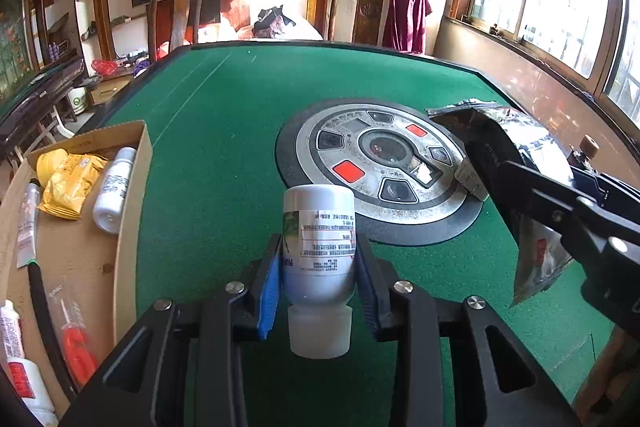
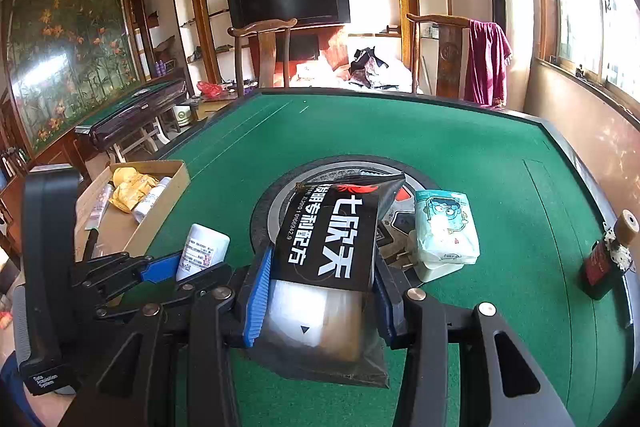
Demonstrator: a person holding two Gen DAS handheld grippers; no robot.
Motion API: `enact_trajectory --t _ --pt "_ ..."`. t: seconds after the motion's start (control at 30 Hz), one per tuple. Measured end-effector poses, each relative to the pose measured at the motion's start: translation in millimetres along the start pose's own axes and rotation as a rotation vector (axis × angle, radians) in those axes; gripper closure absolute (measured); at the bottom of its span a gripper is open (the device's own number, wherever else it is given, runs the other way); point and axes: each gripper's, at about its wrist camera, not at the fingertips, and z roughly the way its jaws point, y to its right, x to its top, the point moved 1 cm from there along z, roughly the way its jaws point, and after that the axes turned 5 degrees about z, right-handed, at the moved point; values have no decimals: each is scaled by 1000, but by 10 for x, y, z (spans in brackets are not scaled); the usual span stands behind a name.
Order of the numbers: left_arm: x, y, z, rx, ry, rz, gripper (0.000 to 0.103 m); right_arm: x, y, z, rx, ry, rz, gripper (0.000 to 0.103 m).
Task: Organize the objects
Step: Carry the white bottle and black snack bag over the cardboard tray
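White plastic bottle point(image 1: 320, 247) with a printed label sits between the blue pads of the left gripper point(image 1: 320, 279), which pinches it by its sides, cap end toward the camera, above the green felt table point(image 1: 224, 155). Beside it, the right gripper point(image 2: 320, 291) has its jaws closed on a black foil pouch point(image 2: 332, 239) with large white characters, also lifted off the felt. So two objects are in hand and, as it seems, are not yet put away.

A little further to the left stands the open brown cardboard box point(image 1: 132, 195) at the table edge. It holds already a yellow crinkled packet point(image 1: 66, 183), a second white bottle point(image 1: 114, 191) lying on its side, some tubes and a red-handled tool point(image 1: 78, 347); this part of the work looks done.

Further on, near the round silver centre panel point(image 1: 384, 163), a pale green tissue pack point(image 2: 446, 227) rests on a white plug-like item, and a small dark bottle with a cork top point(image 2: 608, 259) stands near the right edge. These seem still left to collect.
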Motion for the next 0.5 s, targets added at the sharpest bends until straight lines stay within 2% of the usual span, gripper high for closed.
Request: enact_trajectory --t 0.3,0.5 --pt "-65 -137 -315 -4 25 -27 70 -24 -105 -17 26 -6 -14 56" --pt "-72 -289 -585 -6 69 -56 70 -63 -342 -113 56 3 -38 56"
